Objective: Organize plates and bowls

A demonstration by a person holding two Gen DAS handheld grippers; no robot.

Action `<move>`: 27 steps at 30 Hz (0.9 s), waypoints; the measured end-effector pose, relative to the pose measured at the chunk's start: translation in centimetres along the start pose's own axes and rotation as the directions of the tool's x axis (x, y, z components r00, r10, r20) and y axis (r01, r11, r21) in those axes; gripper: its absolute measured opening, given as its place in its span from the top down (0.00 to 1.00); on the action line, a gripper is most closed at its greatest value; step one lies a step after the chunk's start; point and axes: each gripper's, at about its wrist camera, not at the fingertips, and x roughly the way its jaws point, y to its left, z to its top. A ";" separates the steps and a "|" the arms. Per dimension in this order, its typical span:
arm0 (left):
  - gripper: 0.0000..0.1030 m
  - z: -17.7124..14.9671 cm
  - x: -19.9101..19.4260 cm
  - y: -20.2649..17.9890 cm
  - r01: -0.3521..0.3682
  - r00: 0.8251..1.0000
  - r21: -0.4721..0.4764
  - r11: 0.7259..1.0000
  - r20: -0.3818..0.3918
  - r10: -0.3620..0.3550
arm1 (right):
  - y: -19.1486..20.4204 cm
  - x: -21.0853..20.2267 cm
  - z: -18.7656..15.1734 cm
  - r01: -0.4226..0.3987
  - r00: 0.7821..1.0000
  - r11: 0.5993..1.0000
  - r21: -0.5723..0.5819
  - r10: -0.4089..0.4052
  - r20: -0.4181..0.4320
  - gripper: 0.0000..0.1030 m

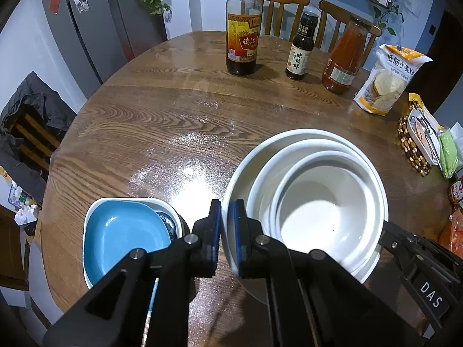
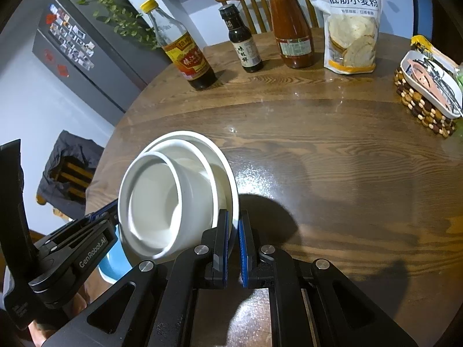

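Note:
Three white bowls sit nested one inside another [image 1: 318,202] [image 2: 162,196]. My left gripper [image 1: 227,211] is shut on the left rim of the outer bowl [image 1: 289,140]. My right gripper [image 2: 233,219] is shut on the opposite rim of that same bowl [image 2: 222,162]. Each gripper shows in the other's view: the right gripper [image 1: 387,228] and the left gripper [image 2: 115,205]. The stack hangs tilted between them, with its shadow on the table below. To the left, a blue dish [image 1: 121,240] lies in a white square dish [image 1: 95,205] over a blue-patterned bowl [image 1: 169,222].
On the round wooden table [image 1: 144,121], the far side holds a vinegar bottle [image 1: 243,40], a small dark sauce bottle [image 1: 301,49], a red sauce bottle [image 1: 344,60] and a flour bag [image 1: 387,81]. A white tray on a beaded mat [image 2: 428,92] sits at right. Chairs stand behind.

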 end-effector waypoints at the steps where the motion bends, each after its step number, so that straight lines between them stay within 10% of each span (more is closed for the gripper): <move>1: 0.95 0.0 -0.1 0.0 0.000 1.000 0.001 1.000 0.002 0.000 | 0.0 -0.1 0.0 0.000 1.000 1.000 0.000 0.000 0.002 0.90; 27: 0.95 -0.6 -1.9 0.2 -0.018 0.999 -0.016 1.000 0.036 0.018 | 0.6 -1.5 -0.3 -0.023 1.000 0.999 -0.042 0.024 0.018 0.90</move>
